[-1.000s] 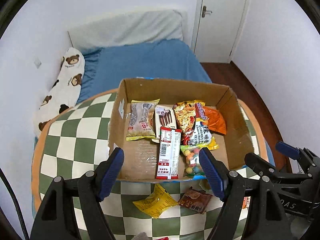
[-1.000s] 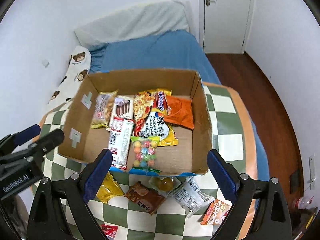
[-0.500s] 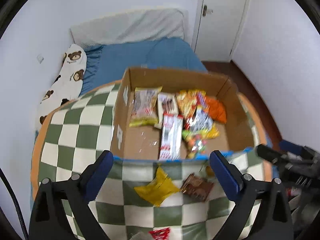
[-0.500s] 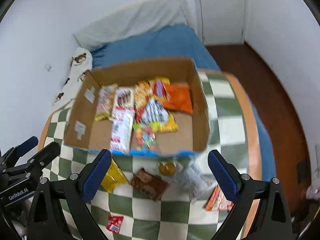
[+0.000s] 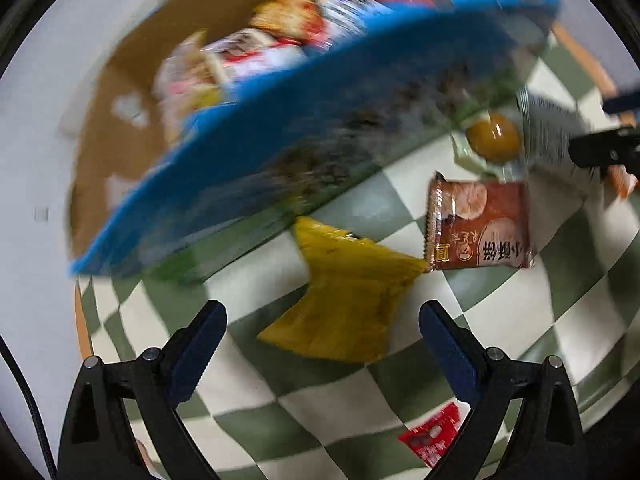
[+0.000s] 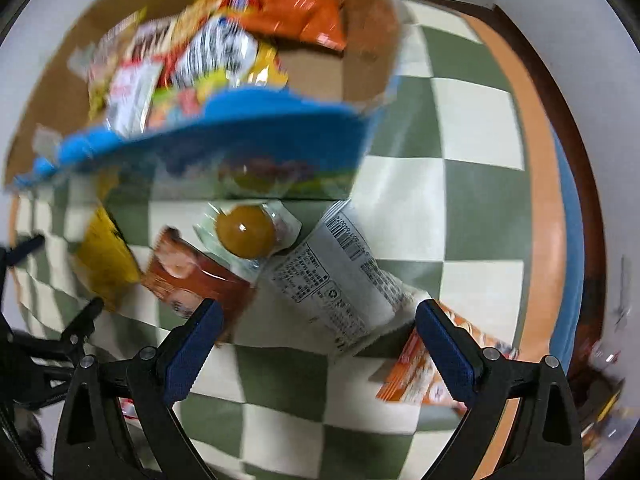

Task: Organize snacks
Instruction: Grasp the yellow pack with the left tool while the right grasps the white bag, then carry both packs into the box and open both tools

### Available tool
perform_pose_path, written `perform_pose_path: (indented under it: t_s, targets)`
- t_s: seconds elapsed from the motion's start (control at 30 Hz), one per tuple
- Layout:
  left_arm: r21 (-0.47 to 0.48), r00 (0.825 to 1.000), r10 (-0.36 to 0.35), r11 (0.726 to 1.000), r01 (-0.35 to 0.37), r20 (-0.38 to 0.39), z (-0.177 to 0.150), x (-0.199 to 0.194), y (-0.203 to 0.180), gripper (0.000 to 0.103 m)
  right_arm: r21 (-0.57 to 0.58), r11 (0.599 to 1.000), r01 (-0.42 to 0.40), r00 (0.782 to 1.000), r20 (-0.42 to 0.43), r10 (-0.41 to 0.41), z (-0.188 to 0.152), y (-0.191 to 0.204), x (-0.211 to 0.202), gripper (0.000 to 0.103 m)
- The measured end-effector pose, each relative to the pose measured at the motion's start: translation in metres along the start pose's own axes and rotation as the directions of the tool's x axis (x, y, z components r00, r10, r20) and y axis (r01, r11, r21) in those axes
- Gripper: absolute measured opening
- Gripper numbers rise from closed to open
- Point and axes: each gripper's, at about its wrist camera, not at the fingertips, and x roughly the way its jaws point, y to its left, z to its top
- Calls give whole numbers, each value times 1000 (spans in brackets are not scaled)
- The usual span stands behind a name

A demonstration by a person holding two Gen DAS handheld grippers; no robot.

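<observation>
My left gripper is open just above a yellow snack packet on the checkered table. A brown packet and a clear packet with an orange ball lie to its right. My right gripper is open over a white packet, with the orange-ball packet and brown packet just beyond. The cardboard box with a blue front wall holds several snacks, blurred by motion.
An orange packet lies under my right finger. A small red packet lies near the table's front. The table's orange rim curves at the right, with dark floor beyond it.
Both grippers have dropped down and forward, from high above the box to close over the loose packets in front of it. Both stay open.
</observation>
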Motion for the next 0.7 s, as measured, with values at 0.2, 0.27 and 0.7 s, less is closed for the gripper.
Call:
perform_pose_path:
  t_s: [0.2,0.27,0.7]
  targets:
    - [29,996,-65,997,67,-60,7,23,-16,60,-190,977,97,995,10,-97,10,15,34,99]
    - [-25,994,-89,996,87,-61,5,25,-11,59,-228,968,107,994,6,-108,11,17,43,97]
    - [-604,901,-424,744,287,-94,-63,52,27,60,278,945,-173,976,-82,203,-47,-35,60,68]
